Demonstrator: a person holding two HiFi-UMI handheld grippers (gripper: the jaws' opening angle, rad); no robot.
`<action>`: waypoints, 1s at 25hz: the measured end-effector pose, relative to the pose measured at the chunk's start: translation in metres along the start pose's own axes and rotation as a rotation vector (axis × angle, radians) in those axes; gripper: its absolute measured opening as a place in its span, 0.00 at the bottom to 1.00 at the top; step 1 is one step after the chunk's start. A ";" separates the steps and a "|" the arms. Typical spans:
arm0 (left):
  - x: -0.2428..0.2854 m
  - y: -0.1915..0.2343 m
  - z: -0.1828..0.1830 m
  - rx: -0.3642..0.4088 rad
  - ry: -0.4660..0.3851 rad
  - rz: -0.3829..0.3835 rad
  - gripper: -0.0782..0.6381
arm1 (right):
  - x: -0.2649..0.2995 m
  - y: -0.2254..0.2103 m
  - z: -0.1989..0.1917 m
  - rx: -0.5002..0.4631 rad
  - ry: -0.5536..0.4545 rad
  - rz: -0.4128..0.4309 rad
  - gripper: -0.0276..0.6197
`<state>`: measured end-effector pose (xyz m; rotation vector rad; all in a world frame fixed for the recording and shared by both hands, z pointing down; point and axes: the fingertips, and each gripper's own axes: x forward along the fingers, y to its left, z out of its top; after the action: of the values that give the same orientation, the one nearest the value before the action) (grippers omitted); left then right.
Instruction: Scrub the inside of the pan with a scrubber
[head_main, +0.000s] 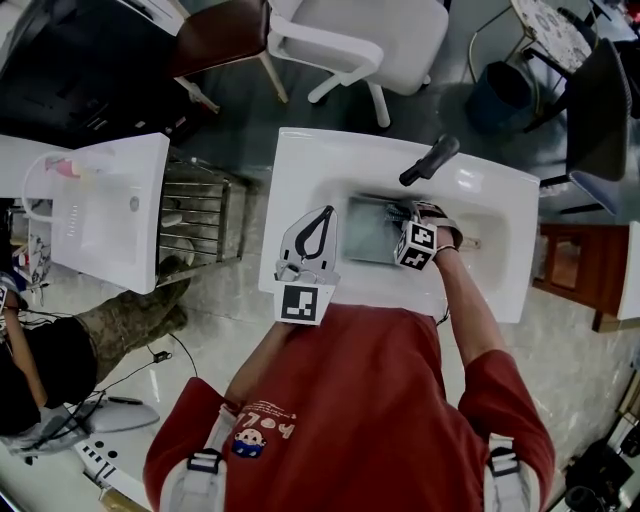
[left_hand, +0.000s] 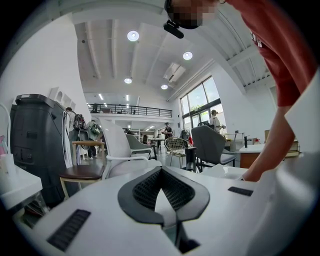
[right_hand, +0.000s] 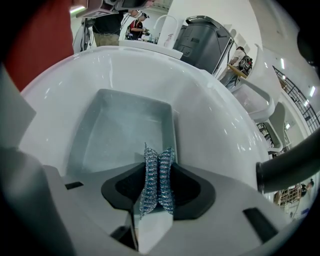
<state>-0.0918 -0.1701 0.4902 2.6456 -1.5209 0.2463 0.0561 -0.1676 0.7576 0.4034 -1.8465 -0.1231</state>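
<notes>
A square grey pan (head_main: 368, 232) lies in the bowl of a white sink (head_main: 300, 160). My right gripper (head_main: 405, 216) reaches down into the sink at the pan's right side, shut on a silvery-blue mesh scrubber (right_hand: 157, 176). In the right gripper view the scrubber stands pinched between the pads, just above the near rim of the pan (right_hand: 125, 127). My left gripper (head_main: 322, 214) rests over the sink's left rim, beside the pan, pointing away from me. Its jaws meet at the tips with nothing between them (left_hand: 161, 172).
A black faucet (head_main: 430, 160) juts over the sink's far rim and shows at the right in the right gripper view (right_hand: 287, 170). A second white basin (head_main: 100, 200) and a wire rack (head_main: 200, 215) stand left. A white chair (head_main: 350, 40) is behind the sink.
</notes>
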 end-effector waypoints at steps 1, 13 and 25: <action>0.000 0.000 0.000 0.000 -0.001 0.001 0.12 | 0.000 0.000 0.000 0.003 0.001 -0.001 0.29; 0.006 -0.004 0.006 0.003 -0.019 -0.014 0.12 | -0.003 -0.002 0.001 0.164 -0.004 -0.005 0.29; 0.028 0.007 0.008 -0.019 0.026 -0.004 0.12 | -0.091 -0.014 -0.007 0.756 -0.207 -0.132 0.30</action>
<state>-0.0832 -0.1979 0.4876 2.6199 -1.5028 0.2625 0.0890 -0.1490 0.6736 1.0662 -2.0237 0.4770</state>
